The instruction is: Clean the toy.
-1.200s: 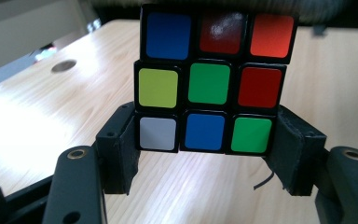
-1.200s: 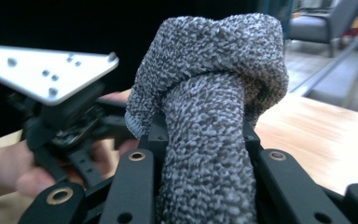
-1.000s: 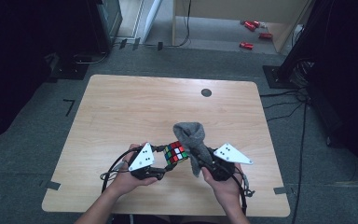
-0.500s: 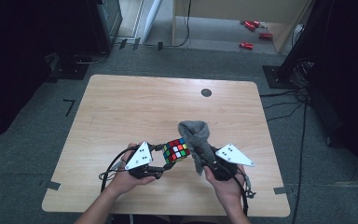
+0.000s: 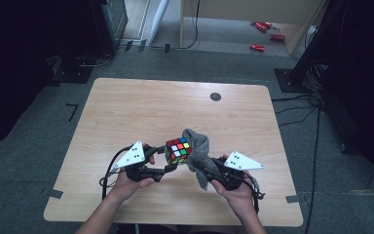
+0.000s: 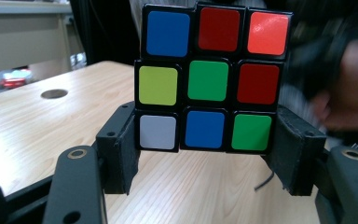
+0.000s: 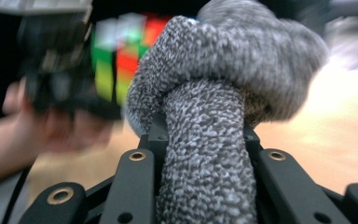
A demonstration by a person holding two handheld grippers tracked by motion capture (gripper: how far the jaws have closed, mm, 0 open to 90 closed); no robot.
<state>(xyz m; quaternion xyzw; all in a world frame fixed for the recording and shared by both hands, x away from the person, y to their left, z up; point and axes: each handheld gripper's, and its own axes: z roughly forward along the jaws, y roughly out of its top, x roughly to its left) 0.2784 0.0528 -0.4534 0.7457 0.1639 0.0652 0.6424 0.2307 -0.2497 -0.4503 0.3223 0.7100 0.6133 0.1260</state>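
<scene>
Jaws around cube [image 6: 208, 76] (cloth [image 7: 223, 93] alongside)

cube [image 6: 208, 79]: glossy plastic | cloth [image 7: 223, 93]: rough grey knit | table [image 5: 141, 112]: matt wood grain

The high view was soft and low in detail — the table [image 5: 141, 112] evenly lit from above, its surroundings sunk in near-black. The left gripper view was crisp on the cube [image 6: 212, 77], with glare on one orange sticker. The right gripper view was sharp on the grey cloth [image 7: 214, 140] — everything behind it smeared.
</scene>
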